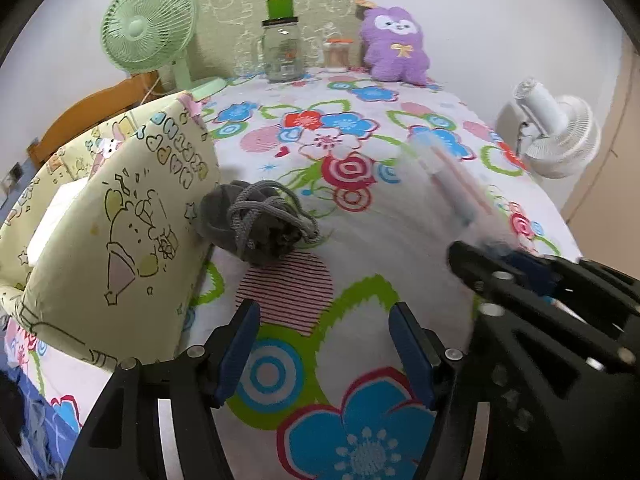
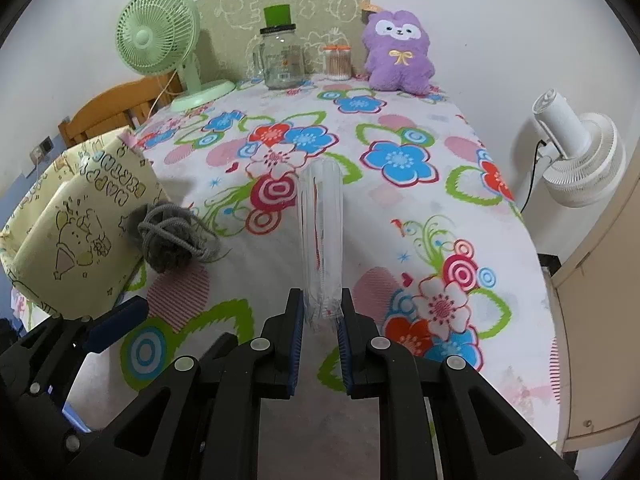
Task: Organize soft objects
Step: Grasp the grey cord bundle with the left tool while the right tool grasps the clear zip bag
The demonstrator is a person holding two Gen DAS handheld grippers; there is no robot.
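A: How is the clear plastic packet held?

B: It is clamped at its near end by the right gripper, whose blue pads are pressed against it from both sides. Its long axis is aimed straight ahead along the fingers, away from the camera, above the floral sheet. Red streaks are seen inside it.

A: And the left gripper?

B: It is spread wide with nothing between its fingers, and is held low over the sheet.

A: What is seen beyond it?

B: A grey knotted cord bundle is laid on the sheet, touching the cream printed fabric bin at the left edge. Farther back, a green fan, a glass jar under a green block, a small swab jar and a purple plush toy are lined up against the wall. A white fan is seen off the right side.

A: Do the views differ?

B: In the left wrist view the packet is blurred and is seen slanting up leftwards from the right gripper; its straight heading is shown only by the right wrist view.
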